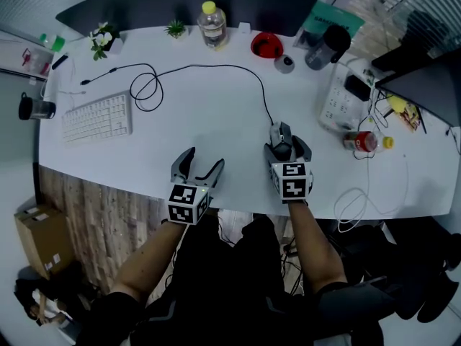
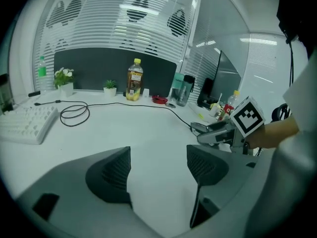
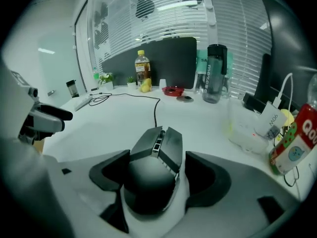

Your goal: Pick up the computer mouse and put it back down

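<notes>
A black wired computer mouse (image 1: 281,135) lies on the white table (image 1: 216,121) near its front edge, and its cable (image 1: 216,67) runs back and loops toward the left. My right gripper (image 1: 287,148) straddles the mouse. In the right gripper view the mouse (image 3: 153,172) fills the space between the jaws. The left pad is at its side and a thin white gap shows by the right pad, so the right gripper (image 3: 159,175) is open around it. My left gripper (image 1: 204,161) hovers low over bare table to the left, open and empty (image 2: 158,170).
A white keyboard (image 1: 96,117) lies at the left. Along the back stand a plant (image 1: 105,39), a bottle (image 1: 212,24), a red bowl (image 1: 266,45) and a dark tumbler (image 1: 325,47). A power strip (image 1: 338,99) and a lying bottle (image 1: 366,141) crowd the right.
</notes>
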